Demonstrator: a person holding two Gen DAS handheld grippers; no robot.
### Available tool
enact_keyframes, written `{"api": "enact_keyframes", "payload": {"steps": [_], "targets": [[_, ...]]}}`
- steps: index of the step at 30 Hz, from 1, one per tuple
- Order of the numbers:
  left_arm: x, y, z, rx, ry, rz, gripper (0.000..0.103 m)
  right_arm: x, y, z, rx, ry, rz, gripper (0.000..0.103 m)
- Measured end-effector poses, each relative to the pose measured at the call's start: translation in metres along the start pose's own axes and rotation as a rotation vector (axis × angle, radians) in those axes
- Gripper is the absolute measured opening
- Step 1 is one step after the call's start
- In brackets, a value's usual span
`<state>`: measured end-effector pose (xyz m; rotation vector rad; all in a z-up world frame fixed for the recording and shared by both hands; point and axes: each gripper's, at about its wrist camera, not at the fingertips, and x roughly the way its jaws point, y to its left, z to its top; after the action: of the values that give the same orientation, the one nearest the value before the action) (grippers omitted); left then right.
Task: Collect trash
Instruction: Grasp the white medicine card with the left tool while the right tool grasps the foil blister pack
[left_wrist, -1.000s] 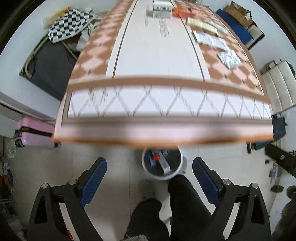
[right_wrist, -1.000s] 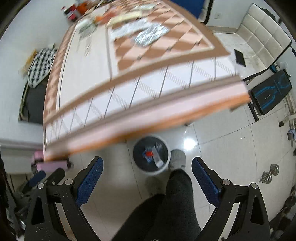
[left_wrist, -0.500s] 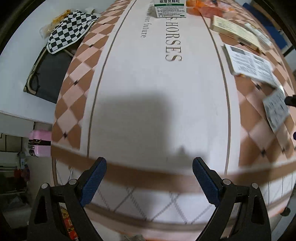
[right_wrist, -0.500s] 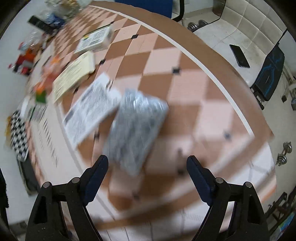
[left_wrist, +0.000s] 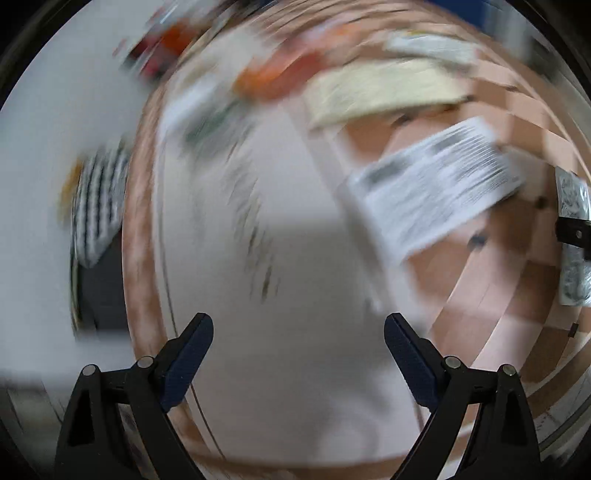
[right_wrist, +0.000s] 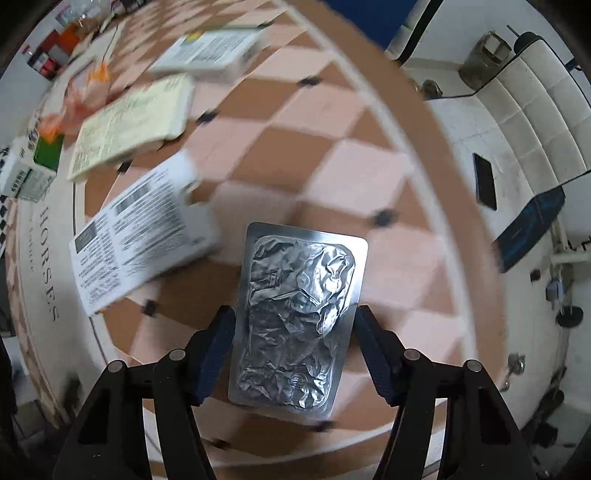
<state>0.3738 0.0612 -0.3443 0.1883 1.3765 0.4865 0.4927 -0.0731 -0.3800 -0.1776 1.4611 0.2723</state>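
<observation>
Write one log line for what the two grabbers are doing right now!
right gripper: jaws closing around foil blister pack on checkered tablecloth | left gripper: open, nothing between jaws | view: blurred

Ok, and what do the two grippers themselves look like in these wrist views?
Both look alike. The left gripper and the right gripper each have two matte black angular arms with triangular cut-outs and silver pivot pins. The jaws carry dark blue ribbed pads. No cables, markings or sleeves show.

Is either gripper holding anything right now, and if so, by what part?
Neither yet. The right gripper is closing astride the foil blister pack, beside its long edges near the close end. The left gripper is empty.
</observation>
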Motion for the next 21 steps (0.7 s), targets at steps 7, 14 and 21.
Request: {"api": "enact_keyframes", "payload": {"steps": [7,14,21], "targets": [[0.0,-0.064,0.072,0.546,-0.048,-0.124,0.095,0.003,-0.064,0.025,0.008,0.095,0.059,0.068],[0.023,-0.089,0.091,0.722,0.092,-0.261,0.095,0.006,-0.09,0.023,0.047,0.123,0.087,0.068],[0.019,-0.079,0.083,0.606,0.116,-0.361,0.078,0.007,-0.079,0.024,0.035,0.129,0.117,0.068]]}}
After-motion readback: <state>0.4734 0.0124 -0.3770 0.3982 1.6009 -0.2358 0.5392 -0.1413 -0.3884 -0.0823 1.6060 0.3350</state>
